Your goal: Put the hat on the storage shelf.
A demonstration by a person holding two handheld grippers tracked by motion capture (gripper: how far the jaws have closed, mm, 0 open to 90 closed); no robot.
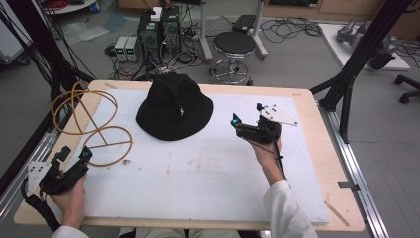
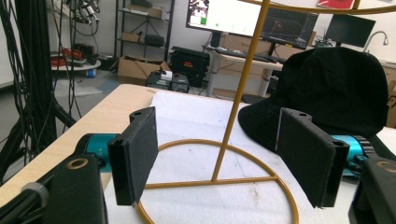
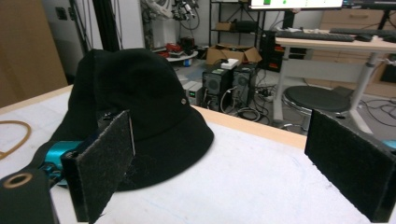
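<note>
Black fingers [image 2: 135, 154] wide apart, seemingly empty.

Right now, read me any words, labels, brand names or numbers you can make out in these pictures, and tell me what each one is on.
None can be read.
Black hat: a small white mark on the crown, too small to read.
Monitor behind the table in the left gripper view: bright window with coloured patches, blurred.
Grey plate on the right gripper: dots, no text.

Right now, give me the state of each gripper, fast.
Left gripper: open, holding nothing; the gold wire stand sits between its jaws, untouched.
Right gripper: open, holding nothing, beside the black hat.
</note>
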